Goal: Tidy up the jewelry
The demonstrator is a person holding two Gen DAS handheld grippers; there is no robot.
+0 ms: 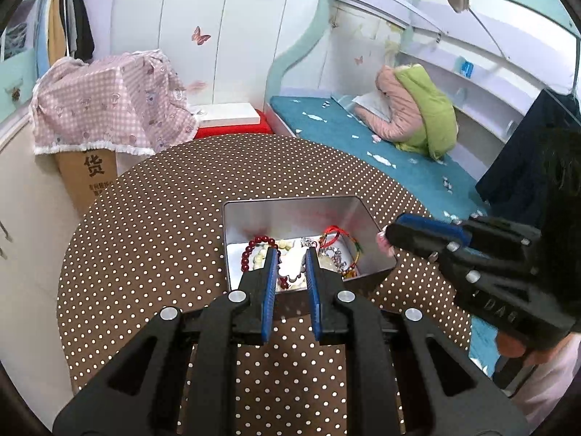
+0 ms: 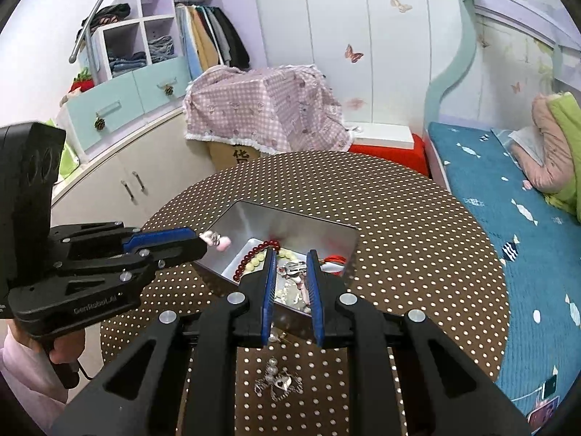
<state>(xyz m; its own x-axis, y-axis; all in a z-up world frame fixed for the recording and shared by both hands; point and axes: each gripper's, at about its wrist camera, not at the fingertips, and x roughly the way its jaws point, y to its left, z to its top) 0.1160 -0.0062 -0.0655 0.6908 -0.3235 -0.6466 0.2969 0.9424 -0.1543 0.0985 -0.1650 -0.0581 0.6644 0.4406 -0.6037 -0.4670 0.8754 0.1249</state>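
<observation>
Tin: we see an open rectangular silver metal tin (image 1: 290, 214) on the table. It serves as the collecting place, and most of the jewelry already lies inside it.
Left gripper: the left gripper (image 1: 289, 254) hangs tilted down over the tin, its blue pads closed on a small pink-and-silver ornament (image 2: 216, 241). We judge it is held there to be dropped in.
Right gripper: the right gripper (image 2: 290, 256) hovers over the tin's near edge, clamped on a silver clip with pink trim (image 2: 294, 267). We read this as a second piece waiting for the same drop.
Contents: a dark red bead bracelet (image 1: 250, 250), a cream bead bracelet (image 2: 254, 263) and a red knotted cord (image 1: 336, 234) lie tangled on the tin floor.
Remaining piece: a silver heart pendant with pearl beads (image 2: 279, 381) lies on the cloth, just outside the tin on our side. We take it as not yet sorted.
Room: a bed with a teal patterned cover (image 1: 399, 152) stands to the right, and white wardrobe doors with butterfly stickers (image 1: 199, 36) stand behind.
Box: a cardboard box under a pink checked cloth (image 1: 109, 109) sits beyond the table.
Surface: the round table wears a brown cloth with white dots (image 1: 163, 200). It is flat and matte, so small pieces should stay put.
</observation>
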